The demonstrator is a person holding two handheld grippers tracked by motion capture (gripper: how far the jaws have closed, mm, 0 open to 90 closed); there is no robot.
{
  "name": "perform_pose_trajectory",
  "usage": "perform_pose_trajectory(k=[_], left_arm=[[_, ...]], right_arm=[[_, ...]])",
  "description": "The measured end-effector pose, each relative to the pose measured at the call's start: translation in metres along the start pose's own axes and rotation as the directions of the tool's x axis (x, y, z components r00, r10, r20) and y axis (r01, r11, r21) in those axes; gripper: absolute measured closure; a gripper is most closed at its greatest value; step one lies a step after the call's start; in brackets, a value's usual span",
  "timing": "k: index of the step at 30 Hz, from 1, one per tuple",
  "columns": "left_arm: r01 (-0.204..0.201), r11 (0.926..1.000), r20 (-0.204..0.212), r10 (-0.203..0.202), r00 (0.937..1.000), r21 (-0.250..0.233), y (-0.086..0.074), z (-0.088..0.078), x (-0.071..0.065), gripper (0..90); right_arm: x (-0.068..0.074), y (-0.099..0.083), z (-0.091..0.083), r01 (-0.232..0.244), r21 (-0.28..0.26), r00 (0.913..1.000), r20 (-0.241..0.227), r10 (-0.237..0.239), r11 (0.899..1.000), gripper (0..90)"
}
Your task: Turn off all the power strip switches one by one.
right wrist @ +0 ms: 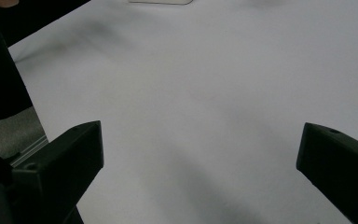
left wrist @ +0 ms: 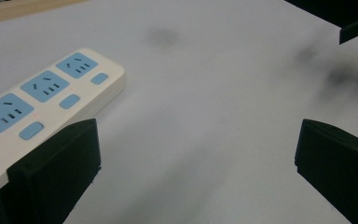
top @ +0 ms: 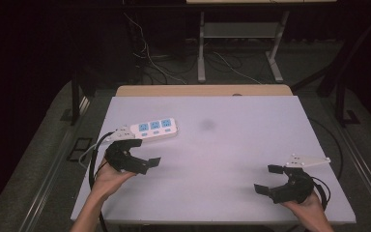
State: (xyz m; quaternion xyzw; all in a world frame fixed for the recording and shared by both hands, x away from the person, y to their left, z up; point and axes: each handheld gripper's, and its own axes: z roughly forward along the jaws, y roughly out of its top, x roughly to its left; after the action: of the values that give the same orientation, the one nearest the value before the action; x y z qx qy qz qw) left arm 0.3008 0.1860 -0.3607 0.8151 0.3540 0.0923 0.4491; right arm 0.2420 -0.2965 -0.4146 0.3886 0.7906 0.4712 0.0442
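Note:
A white power strip (top: 154, 128) with three blue sockets lies on the pale table (top: 222, 145) at the left rear. My left gripper (top: 145, 153) hovers just in front of it, open, nothing between its jaws. In the left gripper view the power strip (left wrist: 46, 100) sits beside the left jaw. My right gripper (top: 266, 180) is near the table's front right, open and empty, pointing left. In the right gripper view its jaws stand wide over bare table (right wrist: 205, 102), and a corner of the power strip (right wrist: 161, 2) shows at the top edge.
A black cable (top: 94, 159) loops off the table's left edge by the left hand. A wooden strip (top: 203, 90) borders the far edge. Beyond it stand metal table legs (top: 201, 48) and floor cables. A faint grey smudge (top: 206, 125) marks the table's middle.

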Motion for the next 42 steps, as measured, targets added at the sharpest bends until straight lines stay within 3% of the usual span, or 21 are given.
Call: perform_pose_trajectory(k=[23,42], left_arm=[[-0.01,0.9983,-0.066,0.014,0.9978,0.057,0.026,-0.005,0.029,0.0],[-0.005,0.9937,-0.093,0.015,0.9956,0.112,0.037,0.009,0.052,0.2]], right_arm=[[0.0,-0.001,0.0,0.008,0.003,0.9999,0.007,-0.008,1.0,0.5],[0.001,-0.001,-0.001,0.017,0.003,0.9997,0.017,-0.017,1.0,0.5]])
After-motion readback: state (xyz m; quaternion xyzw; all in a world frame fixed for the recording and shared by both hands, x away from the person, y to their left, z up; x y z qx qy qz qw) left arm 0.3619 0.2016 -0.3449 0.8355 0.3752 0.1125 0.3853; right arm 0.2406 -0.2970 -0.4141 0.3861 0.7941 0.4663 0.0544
